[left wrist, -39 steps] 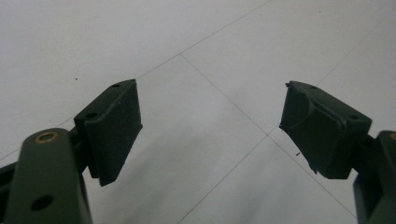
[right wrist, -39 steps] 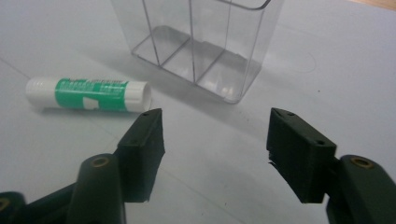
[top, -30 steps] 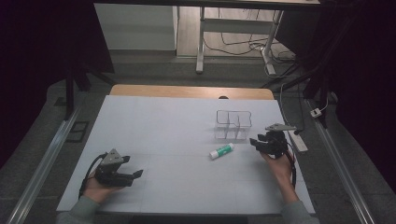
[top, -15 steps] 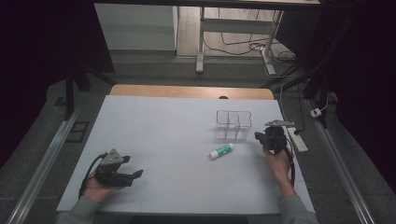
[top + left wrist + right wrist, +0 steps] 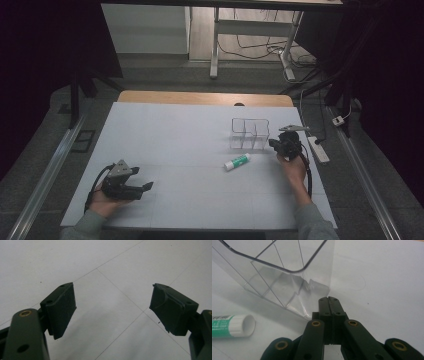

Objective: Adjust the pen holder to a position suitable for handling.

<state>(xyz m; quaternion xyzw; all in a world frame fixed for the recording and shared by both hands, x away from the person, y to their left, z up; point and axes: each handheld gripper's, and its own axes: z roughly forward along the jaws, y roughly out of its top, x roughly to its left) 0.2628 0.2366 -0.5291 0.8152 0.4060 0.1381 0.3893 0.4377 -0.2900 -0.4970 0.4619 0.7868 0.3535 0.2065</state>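
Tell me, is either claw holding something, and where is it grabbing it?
Nothing is held. The right claw is shut empty beside the clear divided box; the left claw is open over the bare table.

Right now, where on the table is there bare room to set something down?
The widest bare patch of the table runs between the left gripper and the clear organizer. The near strip between both hands is bare too. It is crowded at the right: glue stick, organizer and shut right gripper sit close together.

Two grippers, one organiser, one glue stick on a white table

One clear divided organiser (image 5: 249, 134), one green-and-white glue stick (image 5: 236, 162), left gripper (image 5: 146, 186) and right gripper (image 5: 272, 143).
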